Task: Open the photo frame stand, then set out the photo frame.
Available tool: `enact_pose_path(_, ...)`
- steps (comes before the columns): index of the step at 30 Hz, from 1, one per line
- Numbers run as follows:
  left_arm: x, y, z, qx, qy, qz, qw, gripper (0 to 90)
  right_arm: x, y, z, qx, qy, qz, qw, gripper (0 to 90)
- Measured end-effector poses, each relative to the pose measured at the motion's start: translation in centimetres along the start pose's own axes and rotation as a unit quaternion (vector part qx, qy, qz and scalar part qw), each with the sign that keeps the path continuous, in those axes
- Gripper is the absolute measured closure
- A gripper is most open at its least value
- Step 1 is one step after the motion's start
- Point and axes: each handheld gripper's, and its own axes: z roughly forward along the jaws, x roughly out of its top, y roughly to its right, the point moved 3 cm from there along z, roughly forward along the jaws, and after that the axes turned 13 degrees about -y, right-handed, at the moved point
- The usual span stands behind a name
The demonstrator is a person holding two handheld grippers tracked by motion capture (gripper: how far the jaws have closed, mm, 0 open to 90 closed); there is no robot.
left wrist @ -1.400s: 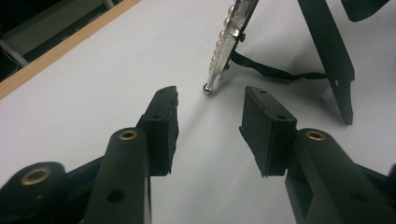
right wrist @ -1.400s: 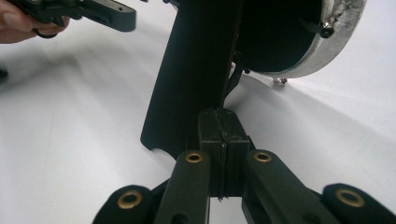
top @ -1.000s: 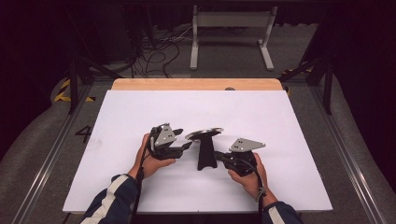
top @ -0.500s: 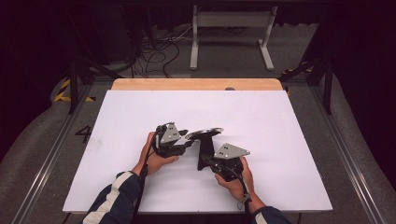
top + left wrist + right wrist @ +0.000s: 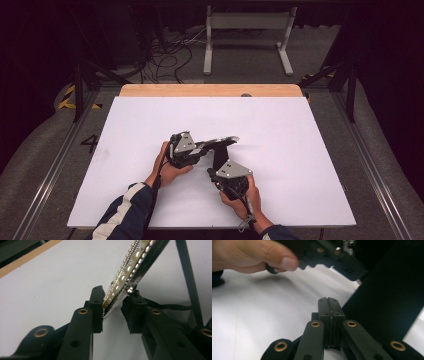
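— Nearest us, was the right gripper holding anything?
— No, jaws pressed together, empty, beside the black stand.
— And the left gripper?
— Just closing on the pearl-edged frame, mid-table.

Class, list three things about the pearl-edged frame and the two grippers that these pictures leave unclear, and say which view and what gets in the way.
1. Pearl-edged frame: its face, left gripper view, seen edge-on and cut off by the top edge.
2. Left gripper: whether both fingers press the frame; a gap shows beside one.
3. Black panel beside the shut right gripper: right gripper view, too dark and close to identify.
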Motion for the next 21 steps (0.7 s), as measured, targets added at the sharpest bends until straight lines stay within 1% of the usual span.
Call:
enact_pose_path(3, 0.1, 0.0, 0.0, 0.003, -0.001, 0.01, 0.9999, 72.0, 0.0, -0.6, 0.5, 0.0, -0.007, 0.0, 1.0, 90.0)
enact_pose_path(5, 0.1, 0.0, 0.0, 0.005, -0.001, 0.009, 0.9999, 72.2, -0.1, -0.7, 0.9, -0.008, -0.015, 0.005, 0.9998, 90.0)
enact_pose_path(6, 0.1, 0.0, 0.0, 0.005, -0.001, 0.009, 0.9999, 72.1, -0.1, -0.7, 0.9, -0.008, -0.015, 0.005, 0.9998, 90.0)
enact_pose_path(8, 0.1, 0.0, 0.0, 0.004, -0.002, 0.008, 1.0, 72.1, -0.1, -0.8, 1.2, -0.018, -0.018, 0.003, 0.9997, 90.0)
enact_pose_path(9, 0.1, 0.1, 0.0, 0.004, -0.001, 0.006, 1.0, 71.9, 0.0, -0.9, 1.3, -0.019, -0.02, 0.003, 0.9996, 90.0)
enact_pose_path(11, 0.2, 0.1, 0.1, 0.007, 0.004, -0.001, 1.0, 68.0, 0.0, -1.1, 1.5, -0.025, -0.024, 0.005, 0.9994, 90.0)
enact_pose_path(12, 0.4, 0.2, 0.2, 0.009, 0.006, -0.001, 0.9999, 65.4, -0.1, -1.0, 1.6, -0.029, -0.028, 0.01, 0.9992, 90.0)
enact_pose_path(13, 0.4, 0.2, 0.3, 0.01, 0.004, -0.001, 0.9999, 63.5, -0.1, -0.9, 1.7, -0.026, -0.029, 0.012, 0.9992, 90.0)
enact_pose_path(14, 0.4, 0.2, 0.3, 0.01, 0.004, -0.001, 0.9999, 63.3, -0.1, -1.0, 1.7, -0.026, -0.03, 0.013, 0.9991, 90.0)
enact_pose_path(16, 0.4, 0.2, 0.5, 0.007, 0.001, 0.001, 1.0, 65.3, -0.1, -1.2, 1.7, -0.032, -0.032, 0.011, 0.9989, 90.0)
enact_pose_path(17, 0.4, 0.3, 0.5, 0.009, 0.0, 0.003, 1.0, 69.1, -0.2, -1.3, 1.7, -0.034, -0.036, 0.009, 0.9987, 90.0)
enact_pose_path(18, 0.4, 0.3, 0.5, 0.009, 0.0, 0.003, 1.0, 69.6, -0.2, -1.3, 1.7, -0.034, -0.036, 0.009, 0.9987, 90.0)
enact_pose_path(19, 0.5, 0.3, 0.5, 0.013, -0.003, 0.009, 0.9999, 70.1, -0.2, -1.3, 1.7, -0.037, -0.039, 0.011, 0.9985, 90.0)
enact_pose_path(21, 0.5, 0.4, 0.4, 0.013, -0.003, 0.01, 0.9999, 70.7, -0.2, -1.3, 1.6, -0.036, -0.041, 0.013, 0.9984, 90.0)
